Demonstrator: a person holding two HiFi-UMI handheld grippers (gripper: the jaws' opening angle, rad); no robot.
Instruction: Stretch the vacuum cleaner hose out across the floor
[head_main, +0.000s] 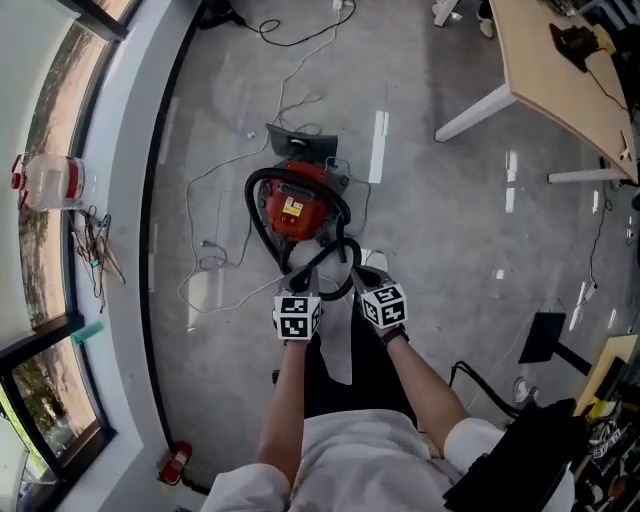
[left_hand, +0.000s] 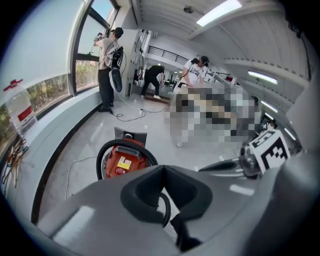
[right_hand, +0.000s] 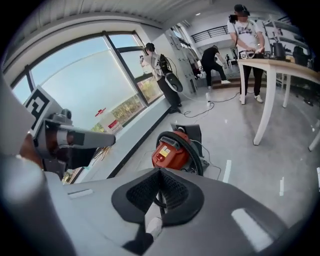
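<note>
A red vacuum cleaner (head_main: 293, 208) stands on the grey floor just ahead of me, with its black hose (head_main: 254, 215) looped around the body. One stretch of hose curls back toward my feet, right in front of both grippers. My left gripper (head_main: 298, 291) and right gripper (head_main: 368, 286) hover side by side above that curl, and both are shut. In the left gripper view the gripper (left_hand: 161, 170) has its pads together, the vacuum (left_hand: 125, 161) beyond it and a bit of hose (left_hand: 165, 207) below it. The right gripper (right_hand: 160, 172) looks the same, the vacuum (right_hand: 170, 150) ahead. Neither clamps anything.
A thin white cable (head_main: 215, 270) snakes over the floor left of the vacuum. A wooden table (head_main: 560, 70) with white legs stands at the upper right. The window sill (head_main: 120, 230) with a plastic jug (head_main: 45, 180) runs along the left. Black gear (head_main: 540, 340) lies at the lower right. People stand far off.
</note>
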